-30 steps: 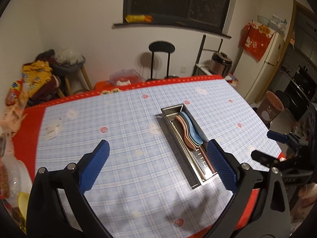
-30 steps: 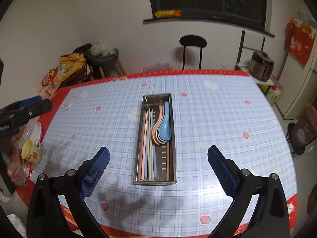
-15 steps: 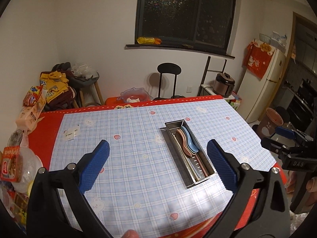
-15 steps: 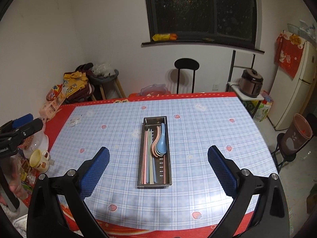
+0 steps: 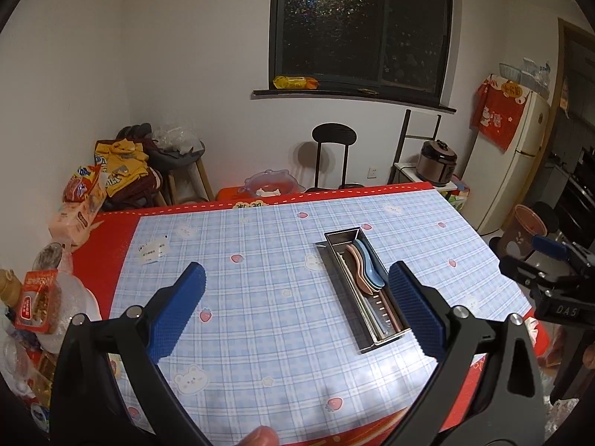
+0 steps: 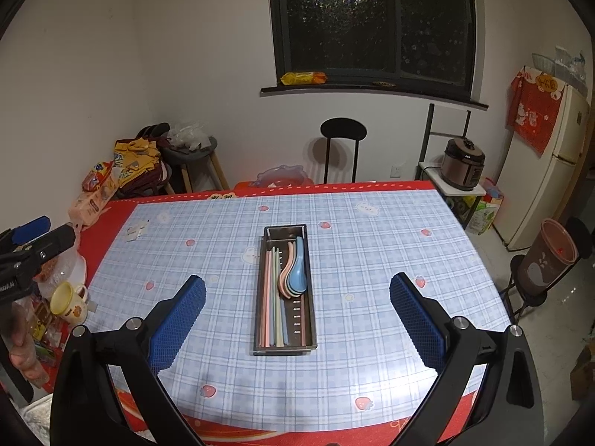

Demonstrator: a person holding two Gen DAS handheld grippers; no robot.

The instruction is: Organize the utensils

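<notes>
Hand-held grippers (image 6: 297, 310) higher — farther from tray (image 6: 285, 349)

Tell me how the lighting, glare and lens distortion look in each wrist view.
Left wrist view: artificial light, window dark; far table edge bows with fisheye; pale glare near the open left gripper. Right wrist view: sharp metal tray; bright patch on the tablecloth by the open right gripper.
</notes>
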